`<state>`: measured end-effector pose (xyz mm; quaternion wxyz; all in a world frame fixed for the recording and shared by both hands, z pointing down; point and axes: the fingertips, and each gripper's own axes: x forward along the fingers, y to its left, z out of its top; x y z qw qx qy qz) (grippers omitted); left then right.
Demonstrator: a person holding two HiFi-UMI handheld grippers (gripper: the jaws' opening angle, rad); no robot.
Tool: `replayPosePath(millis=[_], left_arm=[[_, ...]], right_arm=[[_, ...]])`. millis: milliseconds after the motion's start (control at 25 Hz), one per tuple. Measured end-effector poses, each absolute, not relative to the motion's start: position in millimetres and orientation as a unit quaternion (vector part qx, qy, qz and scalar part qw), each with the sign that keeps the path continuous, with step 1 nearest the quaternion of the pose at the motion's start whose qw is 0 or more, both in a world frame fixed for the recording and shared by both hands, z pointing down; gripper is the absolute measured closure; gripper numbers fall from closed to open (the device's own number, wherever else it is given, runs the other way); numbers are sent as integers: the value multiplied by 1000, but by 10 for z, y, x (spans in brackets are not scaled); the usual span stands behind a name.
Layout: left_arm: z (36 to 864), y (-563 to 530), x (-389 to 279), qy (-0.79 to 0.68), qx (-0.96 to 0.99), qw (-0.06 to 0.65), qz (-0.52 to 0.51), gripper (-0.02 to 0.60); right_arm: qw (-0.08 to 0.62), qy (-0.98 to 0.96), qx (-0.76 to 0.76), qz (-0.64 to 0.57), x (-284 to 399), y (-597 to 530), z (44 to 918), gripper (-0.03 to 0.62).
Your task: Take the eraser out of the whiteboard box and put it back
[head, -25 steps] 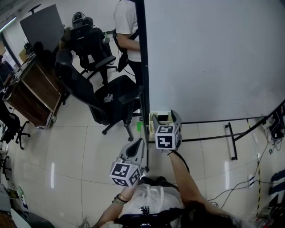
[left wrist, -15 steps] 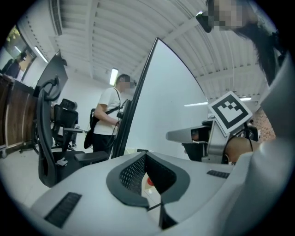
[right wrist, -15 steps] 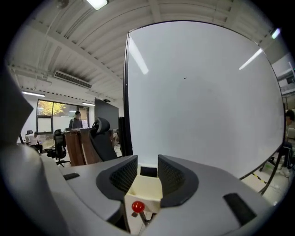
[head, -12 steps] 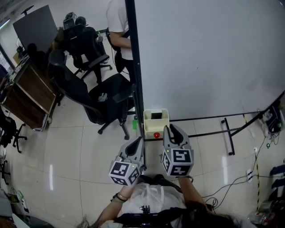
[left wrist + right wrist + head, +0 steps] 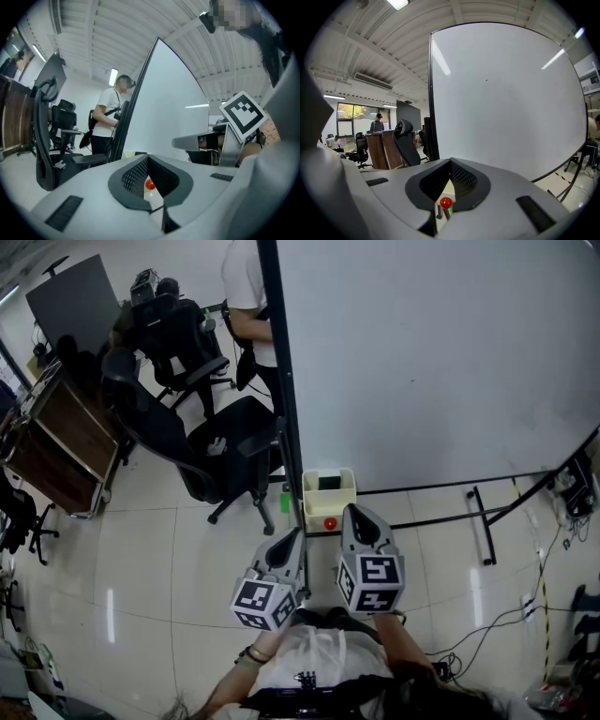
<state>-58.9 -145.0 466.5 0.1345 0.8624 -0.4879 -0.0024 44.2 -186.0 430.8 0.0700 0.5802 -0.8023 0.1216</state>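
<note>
The cream whiteboard box (image 5: 328, 494) hangs at the foot of the whiteboard, by its dark post. A dark eraser (image 5: 329, 483) lies inside it. A red knob (image 5: 329, 523) sits on the box's near side; it also shows through the jaw notch as a red knob (image 5: 446, 202) and a red knob (image 5: 150, 184). My right gripper (image 5: 359, 512) hovers just short of the box, shut and empty. My left gripper (image 5: 294, 537) is held lower left of the box, jaws together, holding nothing.
The whiteboard (image 5: 441, 362) fills the upper right, with its dark post (image 5: 281, 399) and floor stand (image 5: 487, 535). Black office chairs (image 5: 225, 442) stand left of the post. A person (image 5: 248, 287) stands behind. A wooden desk (image 5: 66, 437) is far left, cables (image 5: 525, 615) right.
My right gripper has drawn back from over the box toward me and its jaws have closed empty. The eraser stays in the box. The left gripper has kept still.
</note>
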Motion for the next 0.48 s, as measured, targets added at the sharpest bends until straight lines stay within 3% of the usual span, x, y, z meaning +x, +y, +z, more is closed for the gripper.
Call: replayPosePath(millis=[480], left_arm=[[4637,-1432,-733,-503,854,130,-8,595]], right_arm=[[68,-806,575,123,392,-1831,4259,576]])
